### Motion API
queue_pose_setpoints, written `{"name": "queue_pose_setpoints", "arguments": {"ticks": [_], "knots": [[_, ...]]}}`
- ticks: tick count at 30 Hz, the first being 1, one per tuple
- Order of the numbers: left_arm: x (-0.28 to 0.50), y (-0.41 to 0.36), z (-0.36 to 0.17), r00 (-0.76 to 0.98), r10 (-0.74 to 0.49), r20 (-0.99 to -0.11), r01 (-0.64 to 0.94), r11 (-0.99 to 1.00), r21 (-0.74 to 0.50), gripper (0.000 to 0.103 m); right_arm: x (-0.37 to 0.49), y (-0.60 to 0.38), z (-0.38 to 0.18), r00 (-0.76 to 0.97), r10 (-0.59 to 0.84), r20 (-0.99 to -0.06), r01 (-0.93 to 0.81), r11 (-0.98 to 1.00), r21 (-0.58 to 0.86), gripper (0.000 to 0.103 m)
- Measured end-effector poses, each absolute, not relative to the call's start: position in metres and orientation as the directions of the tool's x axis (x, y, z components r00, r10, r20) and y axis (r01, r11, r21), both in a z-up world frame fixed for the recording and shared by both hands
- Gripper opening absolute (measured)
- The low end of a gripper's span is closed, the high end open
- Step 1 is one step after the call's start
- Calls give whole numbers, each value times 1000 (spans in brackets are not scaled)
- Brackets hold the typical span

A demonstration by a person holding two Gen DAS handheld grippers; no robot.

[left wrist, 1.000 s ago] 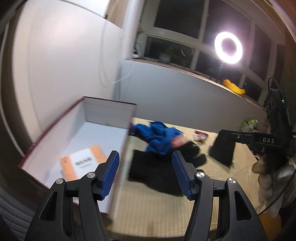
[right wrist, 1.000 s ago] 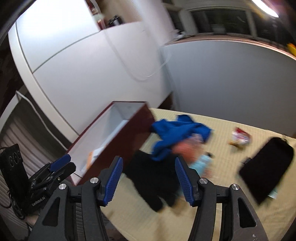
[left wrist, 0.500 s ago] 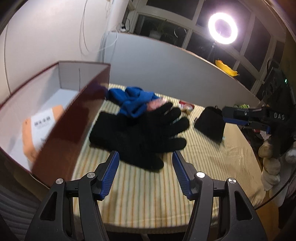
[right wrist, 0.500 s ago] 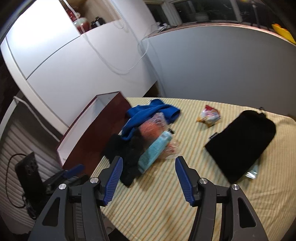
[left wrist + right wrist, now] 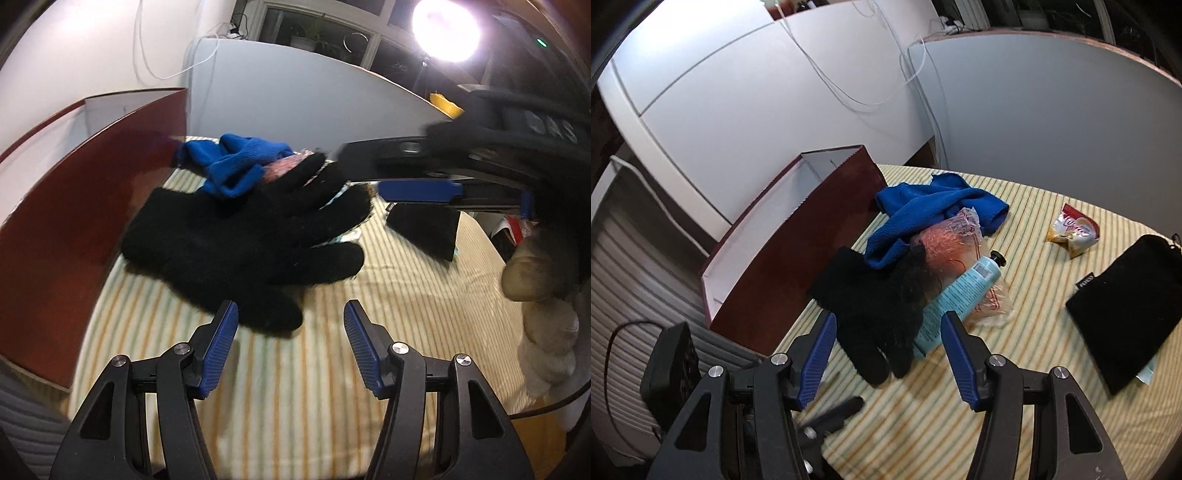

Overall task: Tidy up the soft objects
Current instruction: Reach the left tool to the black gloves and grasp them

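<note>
The black glove (image 5: 236,240) lies just beyond the left tool (image 5: 291,345), fingers pointing right; both tools gape empty, right tool (image 5: 888,356) close too.

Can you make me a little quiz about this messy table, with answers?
1. True or false: the left gripper is squeezing the black glove.
2. What colour is the cloth beside the box?
3. What lies partly over the light blue tube: A) the black glove, B) the black pouch, C) the snack packet?

Key: 1 false, both grippers are open. 2 blue. 3 A.
</note>
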State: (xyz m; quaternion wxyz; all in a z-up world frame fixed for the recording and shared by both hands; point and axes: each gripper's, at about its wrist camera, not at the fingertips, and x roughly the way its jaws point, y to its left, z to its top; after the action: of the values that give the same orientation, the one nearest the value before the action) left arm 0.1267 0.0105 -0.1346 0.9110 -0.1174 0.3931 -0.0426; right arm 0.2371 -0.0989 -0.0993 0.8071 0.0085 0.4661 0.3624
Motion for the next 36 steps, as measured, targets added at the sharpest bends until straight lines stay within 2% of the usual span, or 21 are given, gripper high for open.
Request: {"name": "queue_pose_setpoints", "arguments": {"ticks": [7, 10, 14, 16, 18, 20, 23, 30, 36], "knots": [[141, -12, -132, 719, -128, -683, -6, 982, -191, 59, 254, -94, -114, 268, 592, -760, -533, 748, 395, 54], [147, -13, -132, 730, -106, -675, -17, 985, -173, 58, 256, -93, -118, 254, 584, -771, -528, 752, 395, 47], [154, -15, -134, 737, -91, -669, -14, 989, -150, 43, 259, -90, -124, 240, 575, -783, -521, 756, 396, 44], [155, -14, -134, 741, -94, -665, -8, 989, -148, 34, 261, -89, -127, 223, 578, -785, -514, 754, 409, 37], [156, -12, -133, 746, -94, -659, -5, 989, -147, 32, 263, -88, -131, 211, 578, -788, -506, 754, 418, 33], [156, -9, -131, 750, -101, -653, -3, 988, -157, 24, 263, -87, -133, 203, 574, -794, -506, 755, 416, 31], [154, -7, -129, 757, -109, -645, 12, 988, -152, 14, 260, -86, -135, 193, 575, -795, -511, 751, 418, 21], [148, 6, -128, 765, -123, -632, 11, 984, -178, 7, 254, -92, -135, 185, 598, -780, -497, 742, 451, 8], [128, 10, -124, 769, -142, -623, 27, 981, -190, 7, 235, -98, -134, 184, 629, -755, -498, 722, 480, 7]]}}
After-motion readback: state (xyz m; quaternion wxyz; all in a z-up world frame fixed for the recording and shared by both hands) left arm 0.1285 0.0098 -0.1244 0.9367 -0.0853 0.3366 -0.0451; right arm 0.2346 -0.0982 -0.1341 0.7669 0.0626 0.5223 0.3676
